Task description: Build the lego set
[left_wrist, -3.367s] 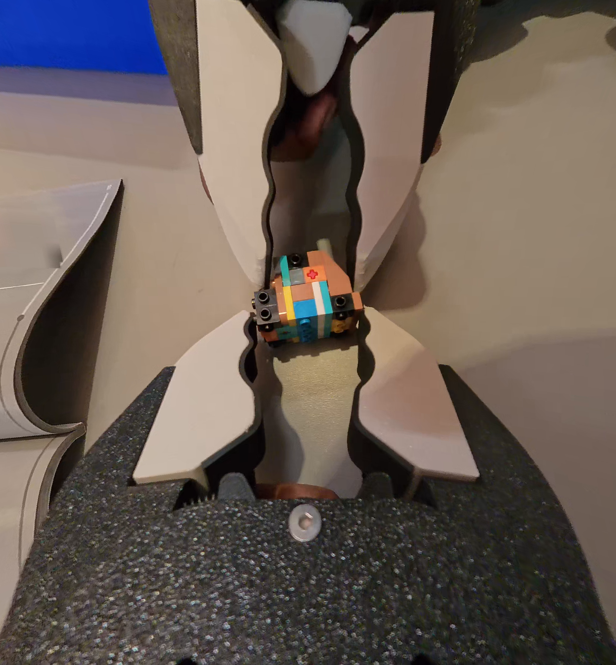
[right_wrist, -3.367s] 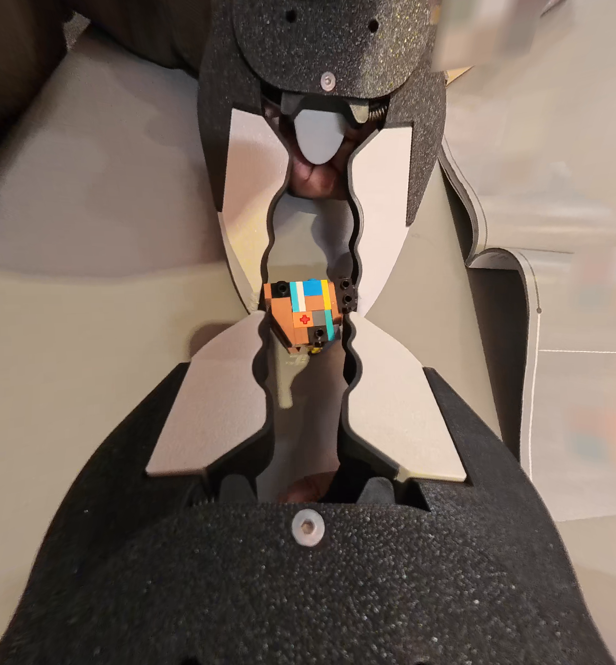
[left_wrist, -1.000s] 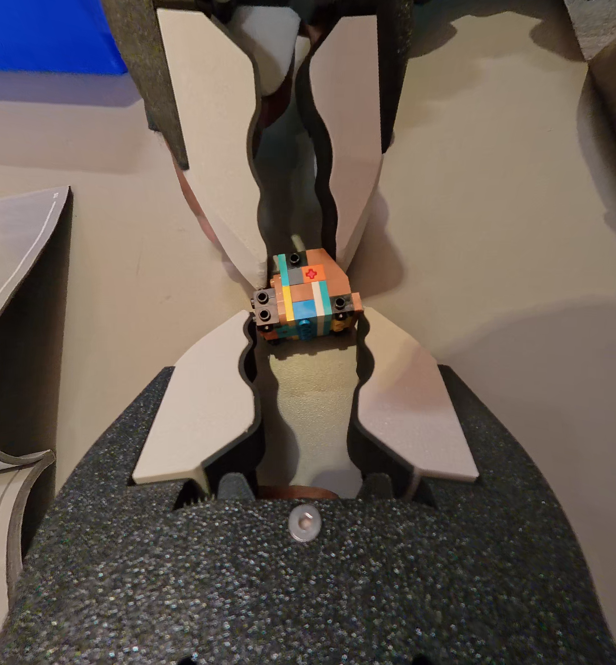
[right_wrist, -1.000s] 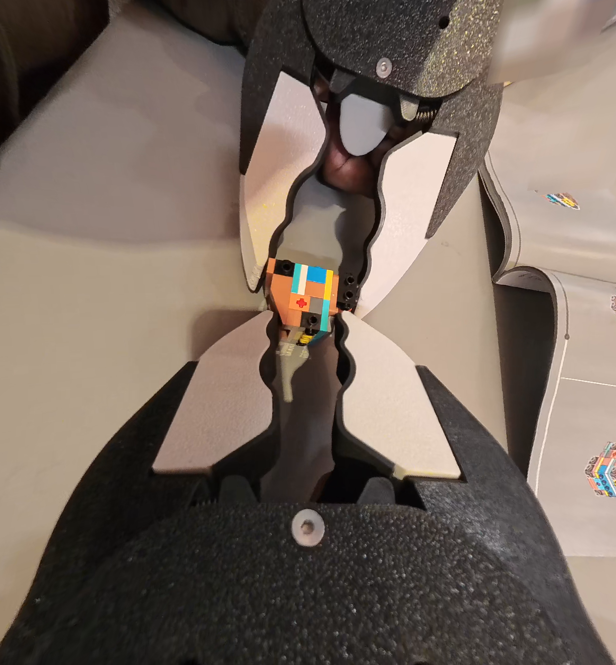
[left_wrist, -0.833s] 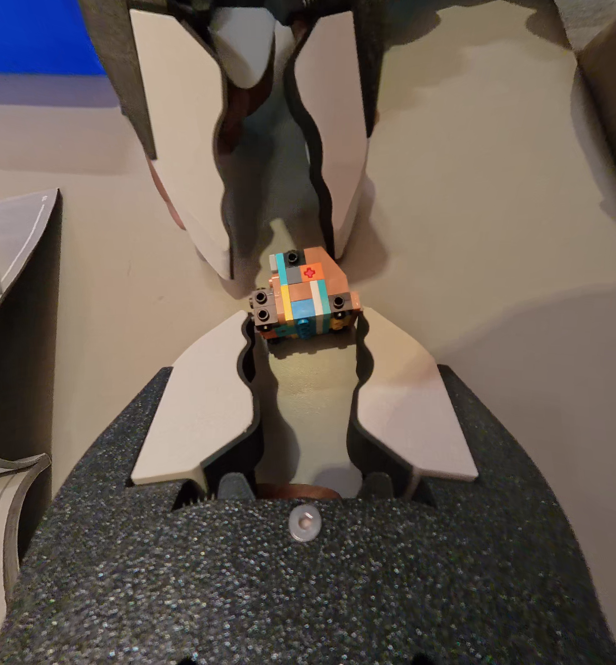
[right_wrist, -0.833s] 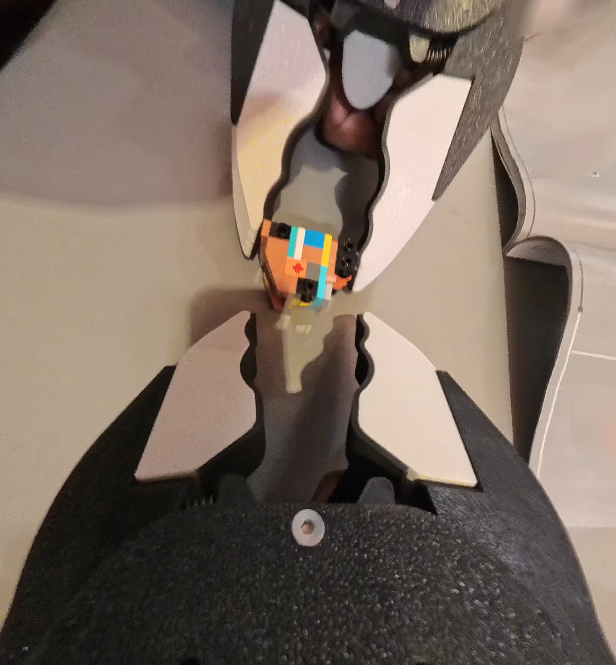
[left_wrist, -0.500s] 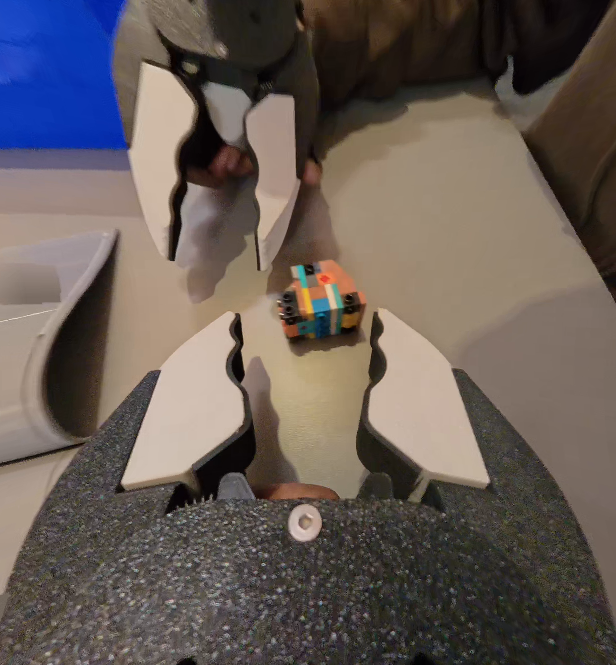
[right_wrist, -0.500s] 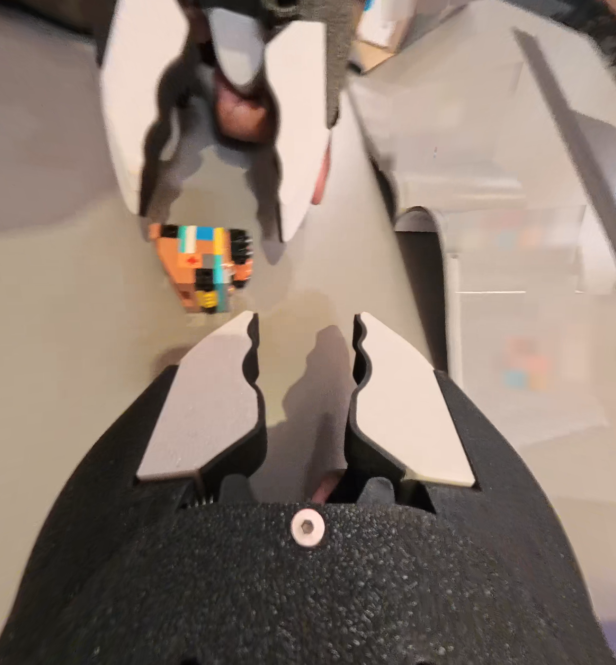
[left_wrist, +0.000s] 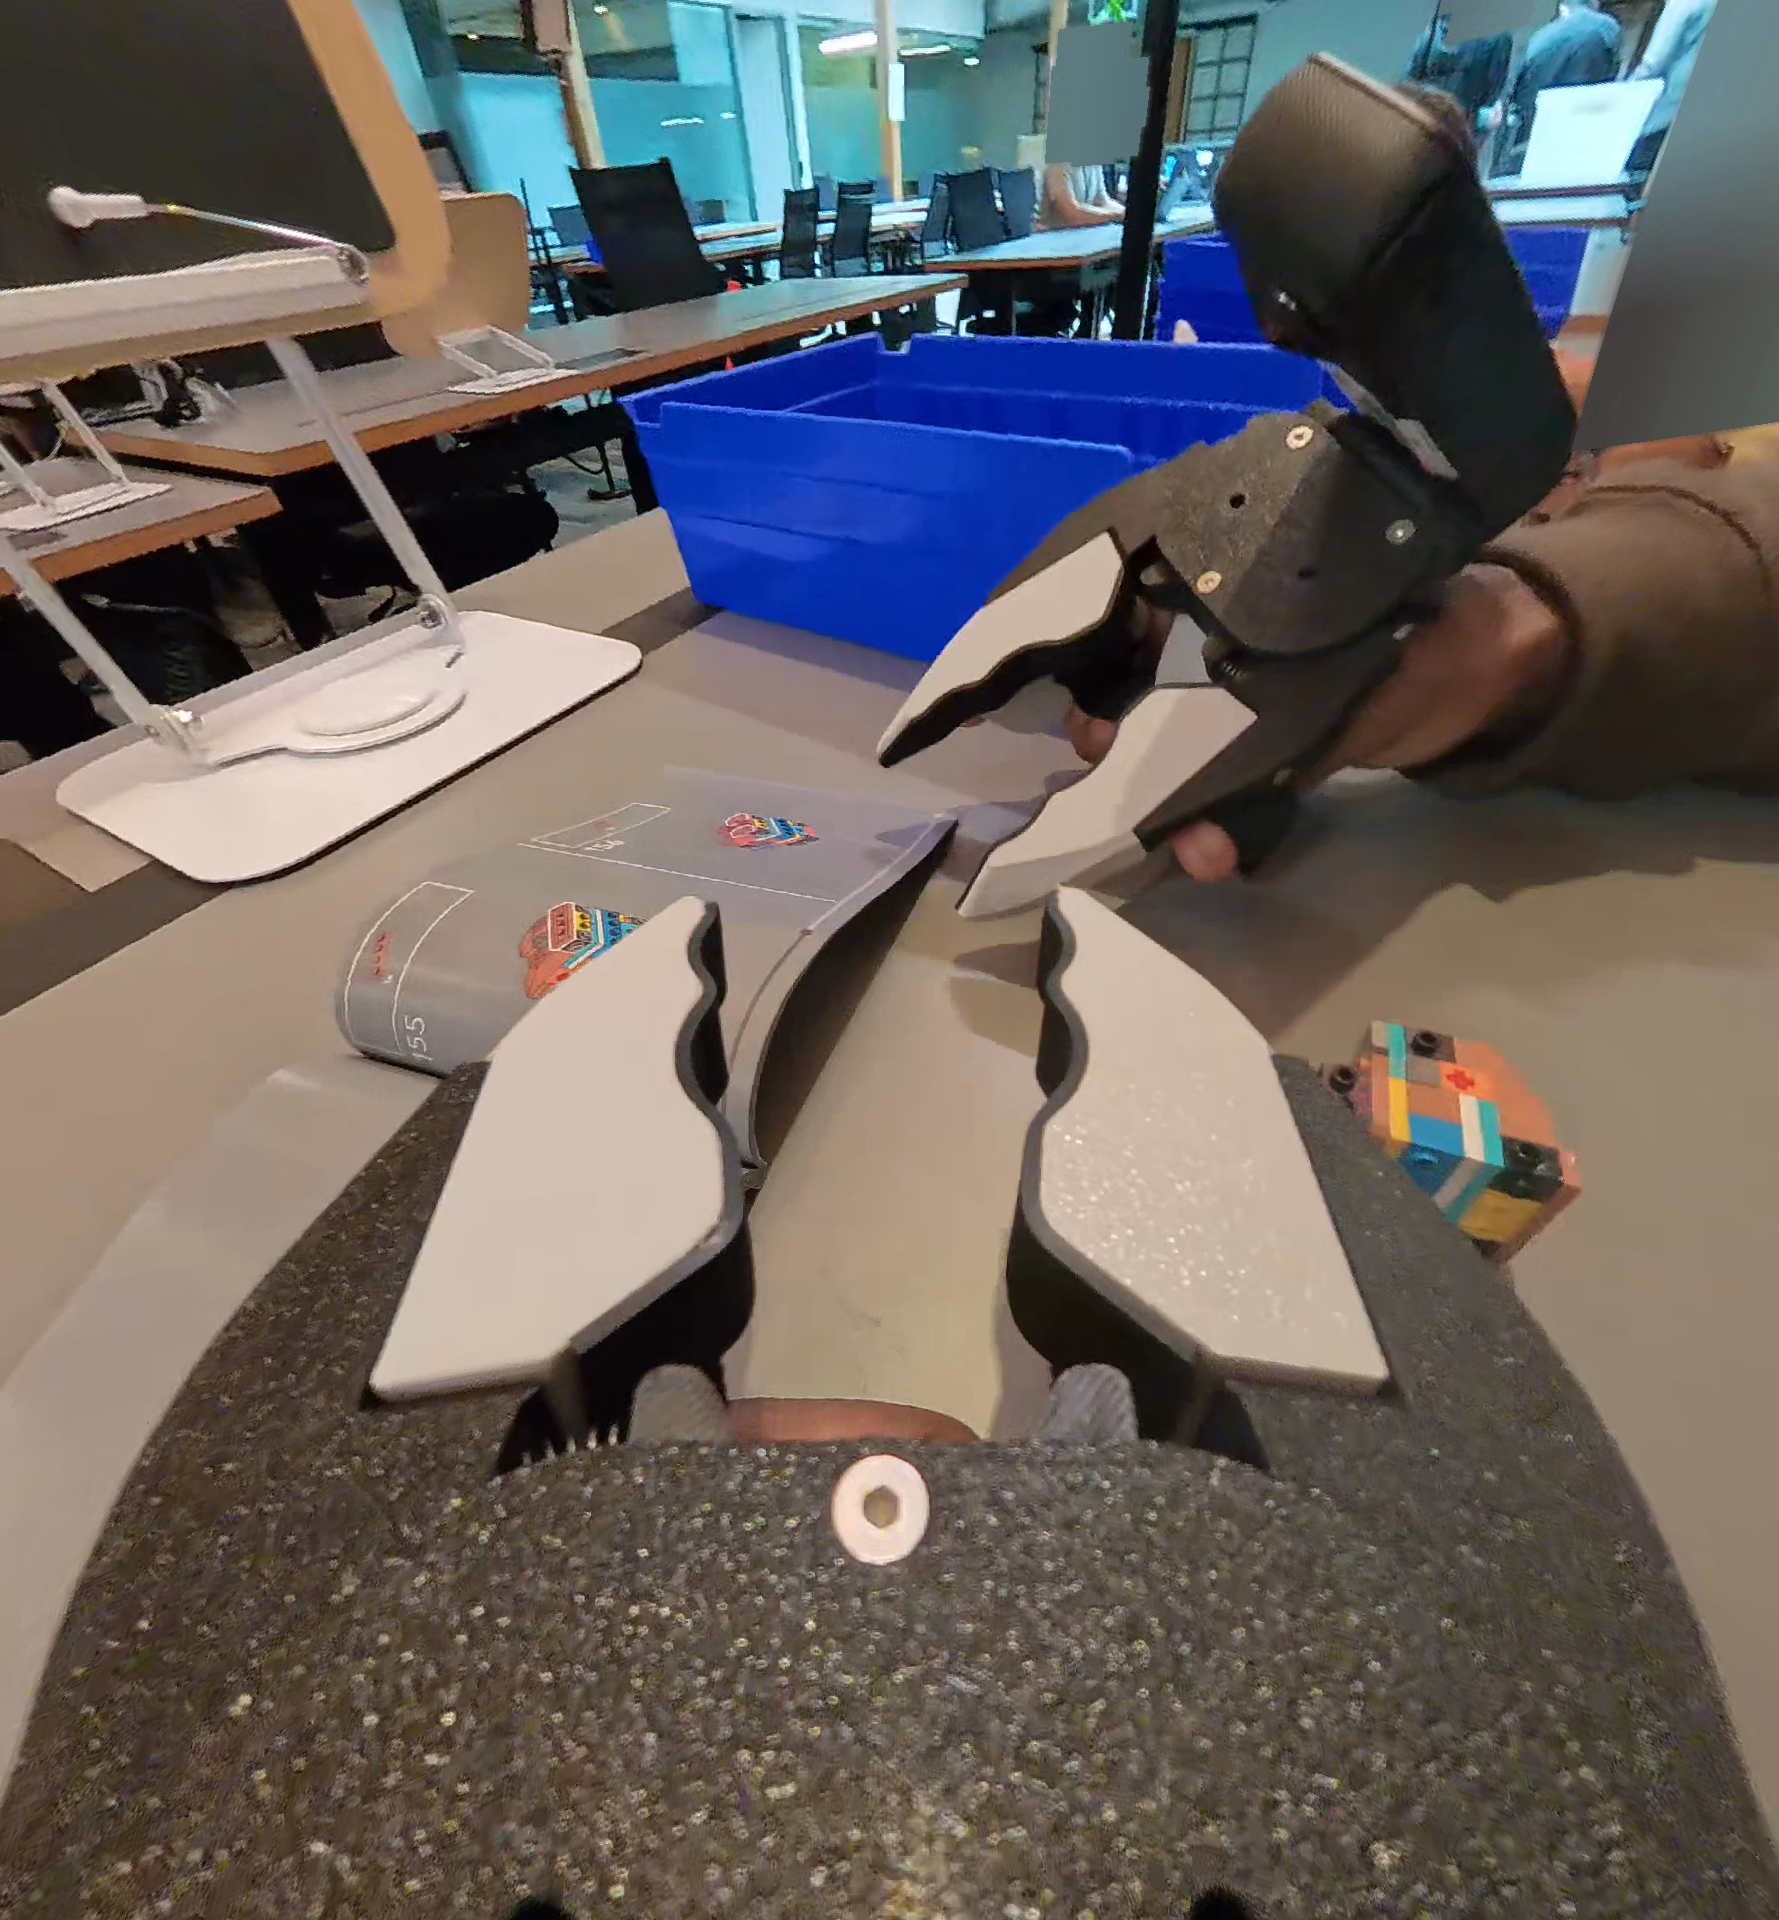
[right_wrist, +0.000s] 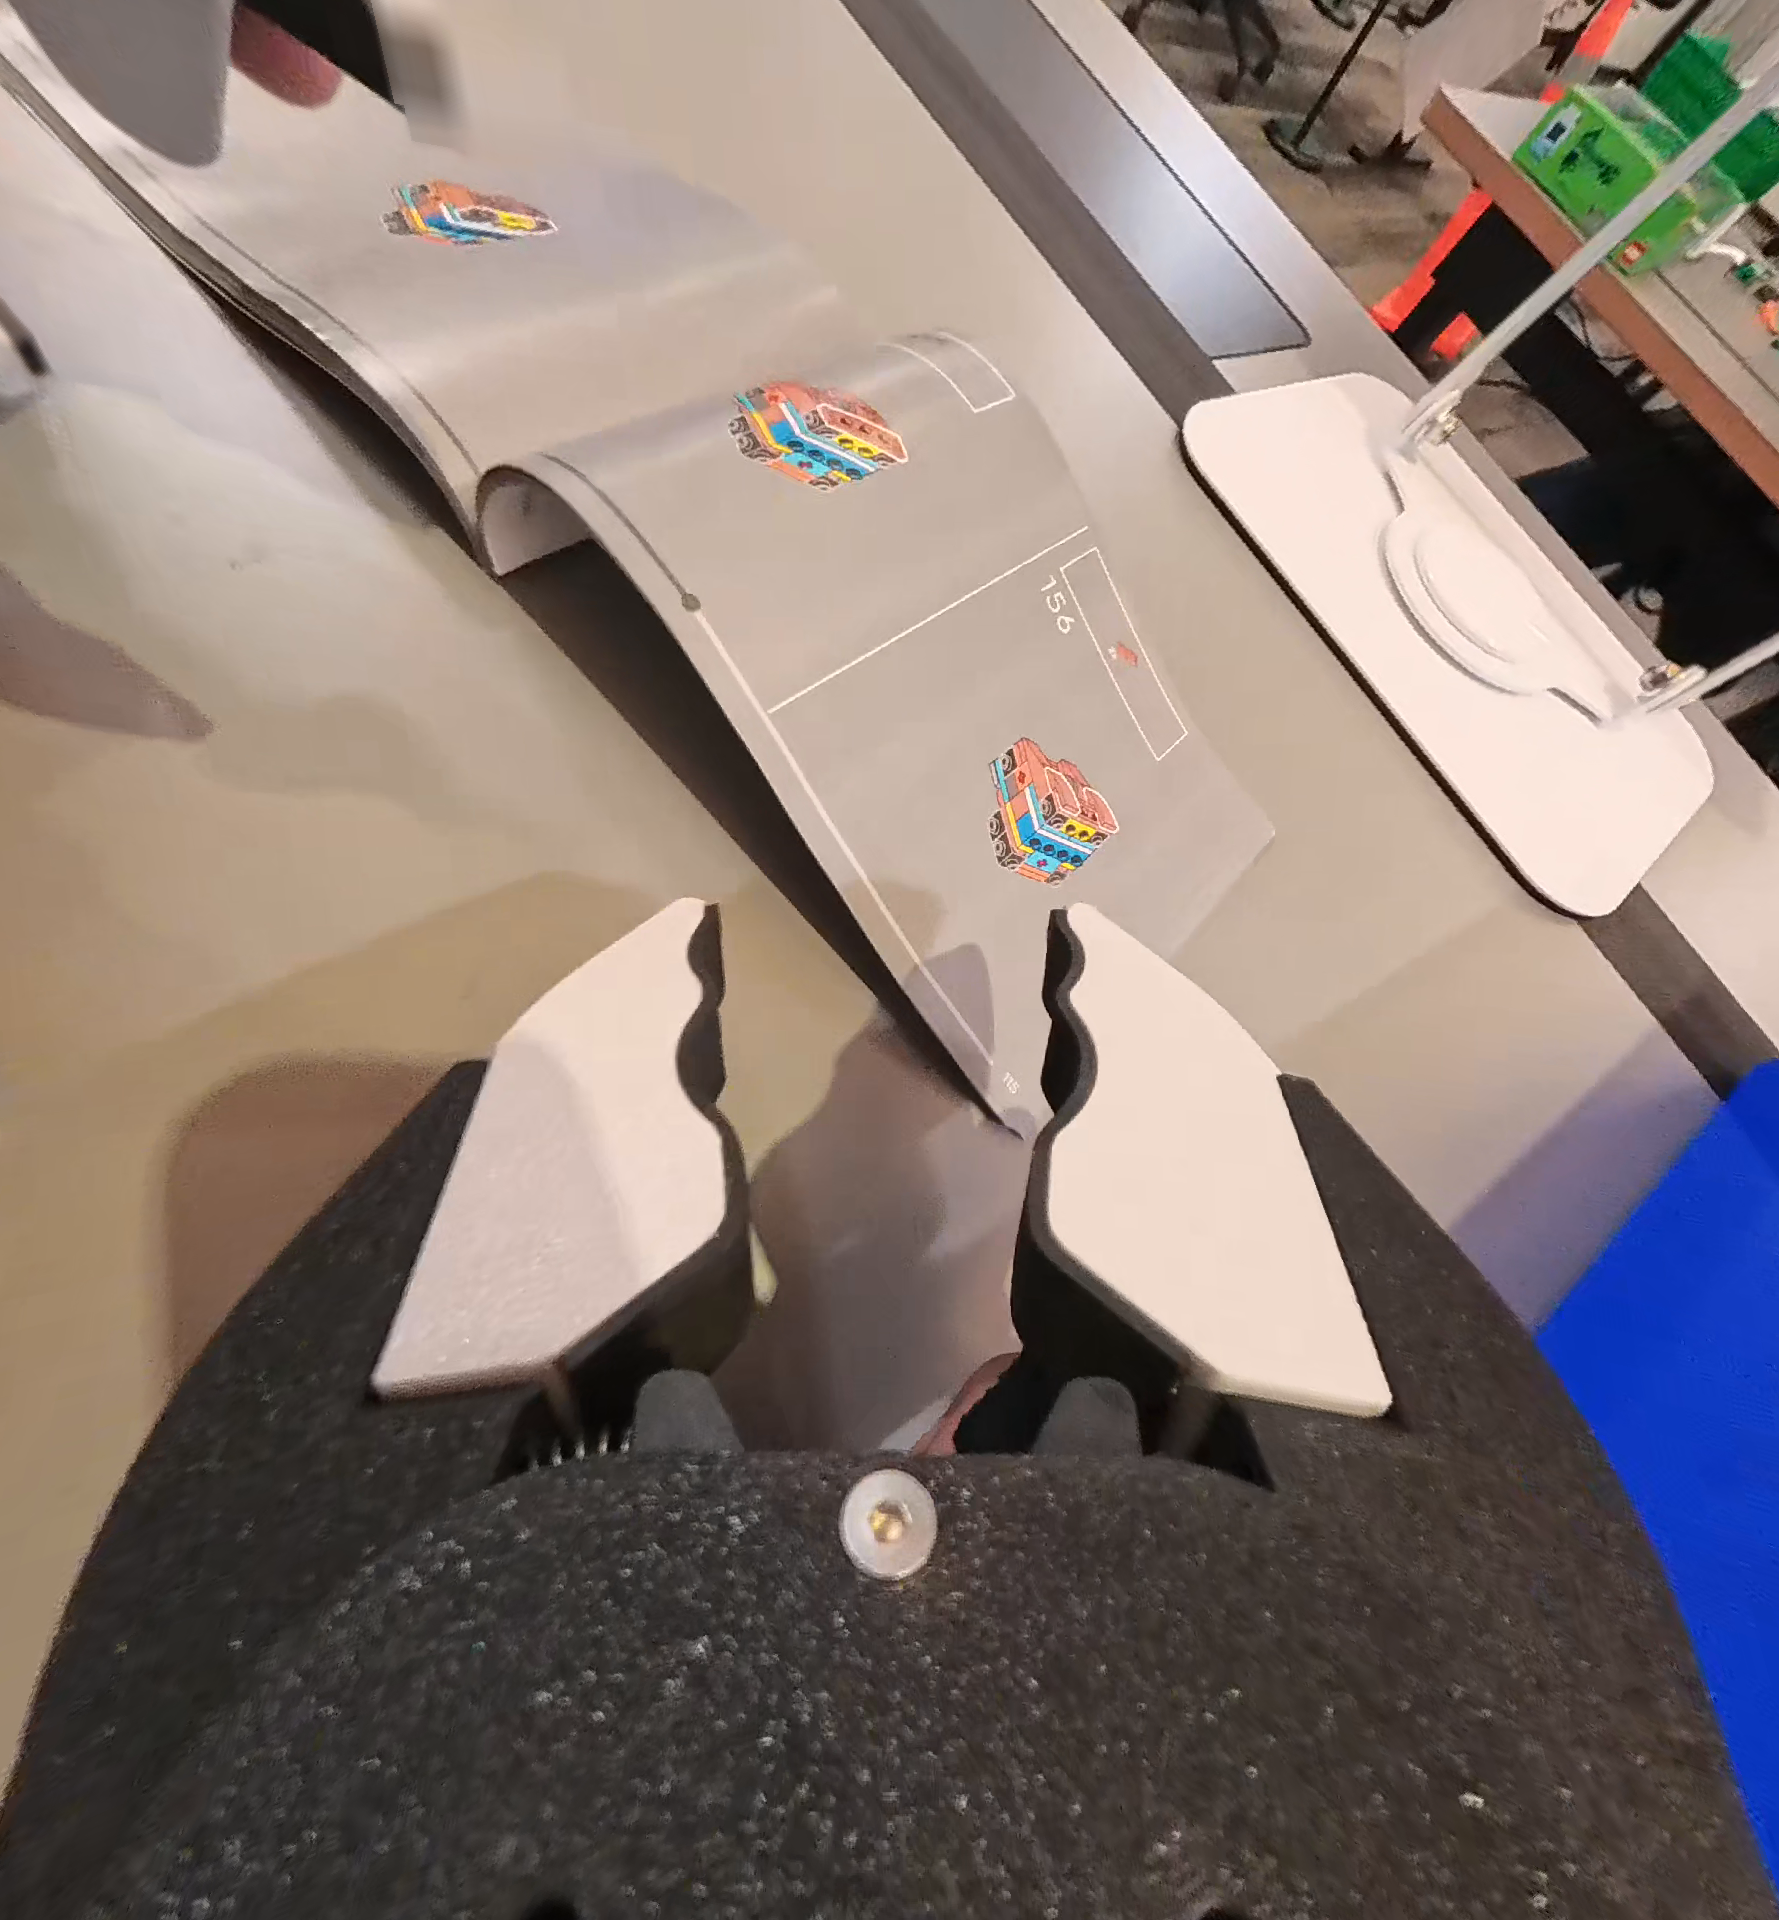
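The small Lego model [left_wrist: 1456,1138], orange-brown with blue, teal, yellow and white stripes, sits alone on the grey table to the right of my left gripper. My left gripper [left_wrist: 880,935] is open and empty, pointing at the open instruction booklet [left_wrist: 656,883]. My right gripper [left_wrist: 926,831] is open, held by a hand at the booklet's far corner. In the right wrist view the right gripper [right_wrist: 882,935] is open, and the corner of the booklet's raised page [right_wrist: 864,623] lies between its fingers, untouched by the right one as far as I can tell.
A blue bin [left_wrist: 916,488] stands at the table's back edge, also showing in the right wrist view [right_wrist: 1716,1299]. A white stand base [left_wrist: 345,727] with clear legs sits beside the booklet, and shows in the right wrist view [right_wrist: 1436,623]. Office desks and chairs lie beyond. One gripper's finger ends stand about 11 centimetres off the other's.
Both grippers opened and let go of the Lego model, which now rests on the table. Both pulled back and swung toward the instruction booklet.
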Motion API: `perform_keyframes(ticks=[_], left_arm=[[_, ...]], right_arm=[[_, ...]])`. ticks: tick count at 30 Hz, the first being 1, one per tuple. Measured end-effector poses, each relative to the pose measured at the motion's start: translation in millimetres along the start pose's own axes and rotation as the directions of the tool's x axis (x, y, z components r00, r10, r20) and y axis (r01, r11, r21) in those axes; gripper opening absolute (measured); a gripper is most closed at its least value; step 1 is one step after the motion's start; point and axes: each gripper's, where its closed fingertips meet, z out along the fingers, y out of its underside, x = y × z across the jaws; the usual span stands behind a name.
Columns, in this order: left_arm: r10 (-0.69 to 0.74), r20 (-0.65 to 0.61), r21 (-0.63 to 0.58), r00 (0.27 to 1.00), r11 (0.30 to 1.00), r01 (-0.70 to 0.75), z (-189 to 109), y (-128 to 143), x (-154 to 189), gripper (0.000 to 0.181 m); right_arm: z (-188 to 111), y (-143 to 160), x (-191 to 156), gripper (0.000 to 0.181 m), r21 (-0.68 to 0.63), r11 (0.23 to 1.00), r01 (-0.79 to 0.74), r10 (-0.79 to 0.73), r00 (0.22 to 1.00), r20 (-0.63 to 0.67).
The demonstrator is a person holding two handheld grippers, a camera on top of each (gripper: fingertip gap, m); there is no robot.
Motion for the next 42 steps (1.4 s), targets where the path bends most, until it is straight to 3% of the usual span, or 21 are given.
perform_keyframes(ticks=[6,19,32,42], left_arm=[[-0.035,0.043,-0.008,0.998,0.999,0.035,-3,0,-8,0.053],[-0.061,0.024,-0.019,0.998,0.998,0.062,-5,0,-6,0.053],[0.073,-0.115,-0.07,0.991,0.994,-0.081,-3,9,21,0.053],[0.187,-0.216,-0.074,0.958,0.975,-0.207,-3,14,44,0.053]], right_arm=[[7,2,-7,0.059,-0.047,0.996,-0.077,0.082,0.991,0.106],[5,0,-7,0.055,-0.026,0.994,-0.104,0.106,0.987,0.12],[-11,-5,-33,0.051,0.073,0.997,0.016,-0.035,0.963,0.268],[-13,-6,-38,0.05,0.089,0.994,0.055,-0.078,0.958,0.277]])
